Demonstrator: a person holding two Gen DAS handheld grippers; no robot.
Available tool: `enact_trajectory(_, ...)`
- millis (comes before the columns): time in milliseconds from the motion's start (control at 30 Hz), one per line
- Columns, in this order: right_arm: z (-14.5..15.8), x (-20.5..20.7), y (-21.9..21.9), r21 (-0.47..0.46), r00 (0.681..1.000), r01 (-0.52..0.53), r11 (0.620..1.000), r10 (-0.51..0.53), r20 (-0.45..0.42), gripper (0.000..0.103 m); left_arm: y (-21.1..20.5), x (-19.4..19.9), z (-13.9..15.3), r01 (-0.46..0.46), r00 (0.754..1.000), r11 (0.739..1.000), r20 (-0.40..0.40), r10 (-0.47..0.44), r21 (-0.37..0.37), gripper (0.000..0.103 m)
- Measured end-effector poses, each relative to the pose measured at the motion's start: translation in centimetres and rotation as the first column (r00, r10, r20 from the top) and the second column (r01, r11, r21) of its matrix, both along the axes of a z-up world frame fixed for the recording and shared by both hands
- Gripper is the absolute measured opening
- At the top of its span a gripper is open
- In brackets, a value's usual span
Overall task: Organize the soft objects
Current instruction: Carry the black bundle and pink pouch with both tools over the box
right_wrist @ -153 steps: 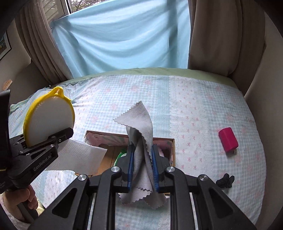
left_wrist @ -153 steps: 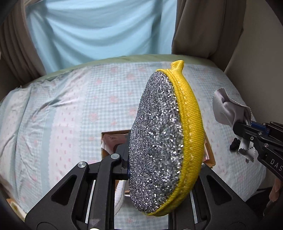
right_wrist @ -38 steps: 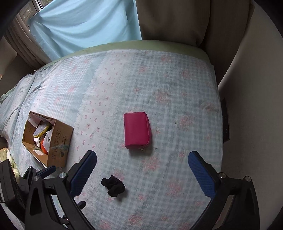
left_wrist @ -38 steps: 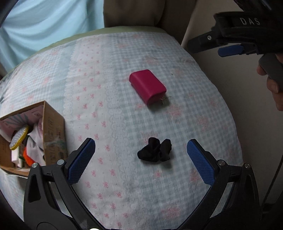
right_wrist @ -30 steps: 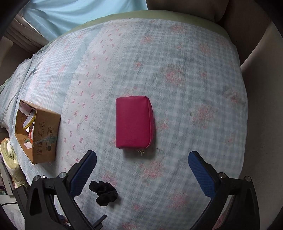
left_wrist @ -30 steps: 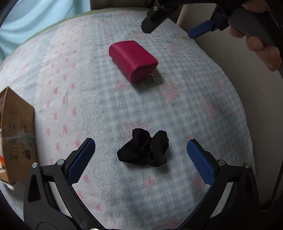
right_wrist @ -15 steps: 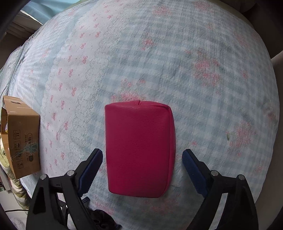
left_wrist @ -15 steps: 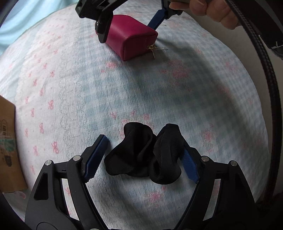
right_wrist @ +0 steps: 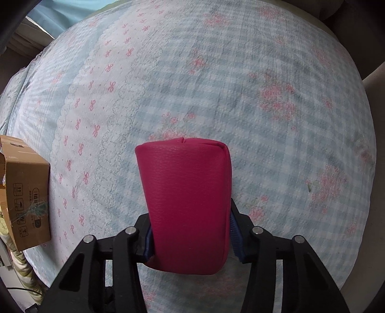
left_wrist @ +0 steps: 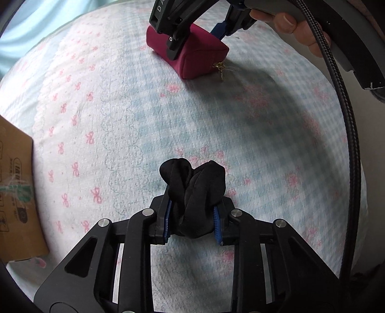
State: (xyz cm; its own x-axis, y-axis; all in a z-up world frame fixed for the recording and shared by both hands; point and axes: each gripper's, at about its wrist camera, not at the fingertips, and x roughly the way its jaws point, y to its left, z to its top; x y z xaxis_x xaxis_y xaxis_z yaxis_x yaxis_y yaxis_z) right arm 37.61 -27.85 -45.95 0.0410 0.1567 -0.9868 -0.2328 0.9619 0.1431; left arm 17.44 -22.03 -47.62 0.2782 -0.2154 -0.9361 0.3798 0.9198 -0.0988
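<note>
My left gripper point(left_wrist: 192, 227) is shut on a crumpled black sock point(left_wrist: 193, 190) low over the bed. My right gripper point(right_wrist: 191, 238) is shut on a red zip pouch point(right_wrist: 186, 197), its blue pads pressed on both sides. The left wrist view shows the same pouch point(left_wrist: 199, 55) on the bed at the far side with the right gripper point(left_wrist: 199, 36) clamped around it and a hand behind it. The cardboard box point(left_wrist: 14, 197) stands at the left edge; it also shows in the right wrist view point(right_wrist: 24, 195).
The bed has a light blue checked cover point(right_wrist: 240, 84) with pink flowers and bows. A black cable point(left_wrist: 346, 115) runs down the right side of the left wrist view. A blue curtain point(right_wrist: 60, 14) hangs beyond the bed's far edge.
Both grippers have closed: the left on the black sock, the right on the red pouch. Half a second ago both stood open around these things.
</note>
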Motion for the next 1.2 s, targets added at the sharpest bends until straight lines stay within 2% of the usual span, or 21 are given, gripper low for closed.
enact_trajectory(267,1.2,-0.7,-0.4,0.024,0.999,0.033,0.999,-0.034,0.02,0.038,1.7,0.5,1.8,-0.015,1.0,1.0,0.028,0.015,-0.006,0.023)
enact_trajectory(433,4.3,-1.7,-1.3,0.048,0.997,0.06,0.997,-0.062,0.049,0.038,2.6,0.4,4.1,-0.016,0.998,1.0,0.067,0.016,-0.004,0.023)
enact_trajectory(600,9.1,-3.5,-1.4,0.06,0.992,0.062,0.996,-0.069,0.106,0.037,3.8,0.2,7.6,-0.027,0.993,1.0,0.119,0.027,-0.007,0.023)
enact_trajectory(733,14.0,-5.3,-0.7,0.071,0.984,0.061,0.996,-0.071,0.16,0.037,4.7,-0.8,12.3,-0.038,0.982,0.999,0.183,0.04,-0.018,0.023)
enact_trajectory(933,21.6,-8.7,2.7,0.092,0.967,0.021,0.996,-0.043,0.25,0.037,7.5,-1.3,19.5,-0.056,0.959,0.998,0.277,0.061,-0.026,0.023)
enact_trajectory(1200,29.6,-12.3,8.5,0.141,0.942,-0.031,0.99,-0.018,0.334,0.037,14.5,-1.7,27.2,-0.132,0.935,0.989,0.323,0.145,-0.062,0.023)
